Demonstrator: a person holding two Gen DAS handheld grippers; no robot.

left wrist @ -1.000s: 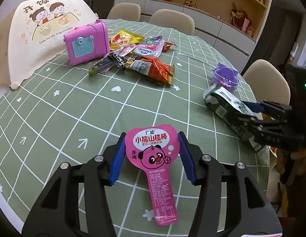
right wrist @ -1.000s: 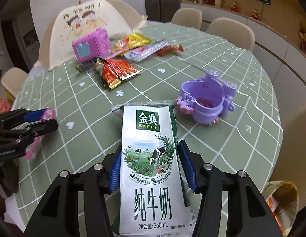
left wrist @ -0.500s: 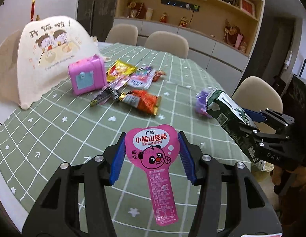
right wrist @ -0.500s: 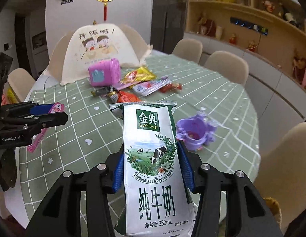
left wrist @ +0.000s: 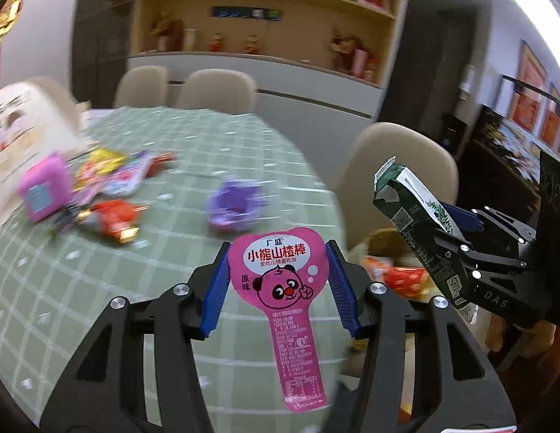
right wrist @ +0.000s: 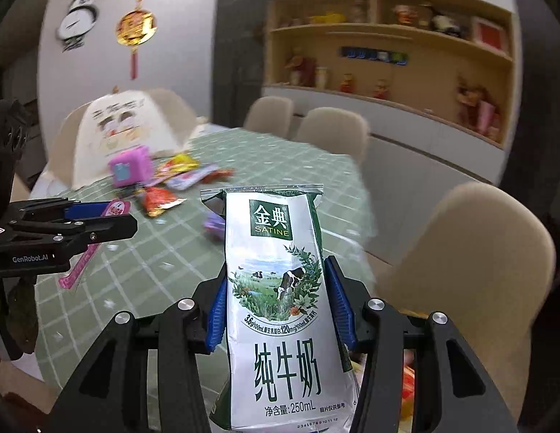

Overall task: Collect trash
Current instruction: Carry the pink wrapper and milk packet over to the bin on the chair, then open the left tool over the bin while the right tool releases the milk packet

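I hold a pink wrapper (left wrist: pixel 283 288) pinched between the blue pads of my left gripper (left wrist: pixel 278 281), and a milk carton (right wrist: pixel 280 296) squeezed in my right gripper (right wrist: pixel 276 299); both grips look firm, and the carton's sides sit flat against the pads. Both pieces hang in the air off the near right side of the table (left wrist: pixel 142 252), and low on the right, past the table edge, I see a bag (left wrist: pixel 395 274) with red and orange scraps in it, which I take to be the trash bag. To do this well I should bring each piece right over that opening before I let go, the carton first since it is bulkier, and keep the floppy wrapper tail from catching the rim. The grippers are near each other, so I should stagger them rather than crowd the mouth. A chair (left wrist: pixel 391 169) stands just beyond the bag, and the table edge is close on the left, so open room is mainly above. More wrappers (left wrist: pixel 110 187) remain far left on the table.
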